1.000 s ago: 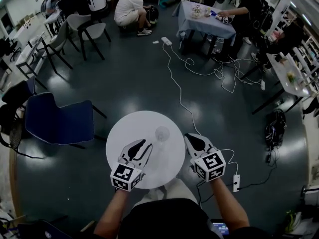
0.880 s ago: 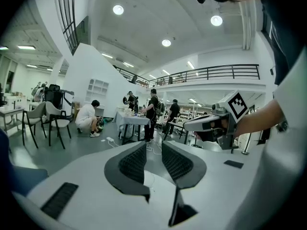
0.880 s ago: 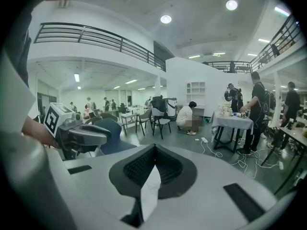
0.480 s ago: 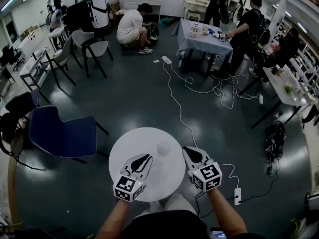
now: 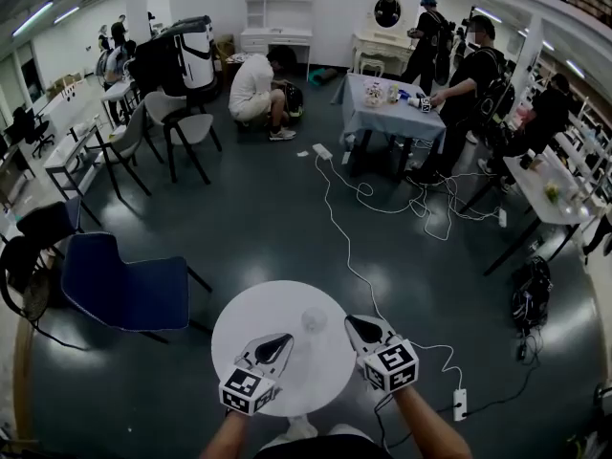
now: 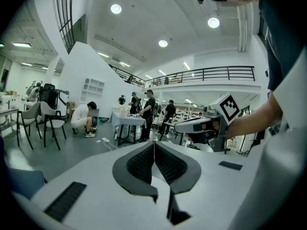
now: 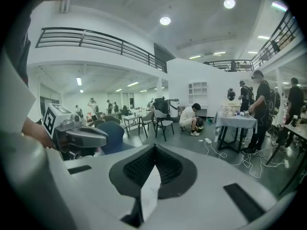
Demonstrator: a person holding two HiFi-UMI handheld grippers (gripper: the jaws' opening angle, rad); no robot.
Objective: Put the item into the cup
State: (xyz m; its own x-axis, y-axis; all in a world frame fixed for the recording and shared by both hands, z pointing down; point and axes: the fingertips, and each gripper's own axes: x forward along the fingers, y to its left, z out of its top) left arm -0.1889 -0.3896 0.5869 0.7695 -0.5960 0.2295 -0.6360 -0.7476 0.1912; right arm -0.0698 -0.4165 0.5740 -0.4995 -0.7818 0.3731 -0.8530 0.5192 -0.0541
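Observation:
A clear cup (image 5: 314,320) stands upright on the round white table (image 5: 258,314), between my two grippers and just beyond their tips. My left gripper (image 5: 285,338) is over the table's near left part; its jaws have just been closing and now meet, with nothing visible between them (image 6: 154,143). My right gripper (image 5: 352,323) hovers at the table's near right edge, its jaws also together and empty (image 7: 154,146). Each gripper shows in the other's view: the right gripper (image 6: 180,127) and the left gripper (image 7: 103,138). I see no loose item on the table.
A blue chair (image 5: 129,290) stands left of the table. A white cable (image 5: 354,256) runs across the dark floor to a power strip (image 5: 459,404) at the right. Farther off are a cloth-covered table (image 5: 390,113), more chairs, a black bag (image 5: 529,290) and several people.
My left gripper's jaws, spread apart a second ago, have come together. The head view has tipped upward, so table and grippers sit lower in the picture. The cup has not moved.

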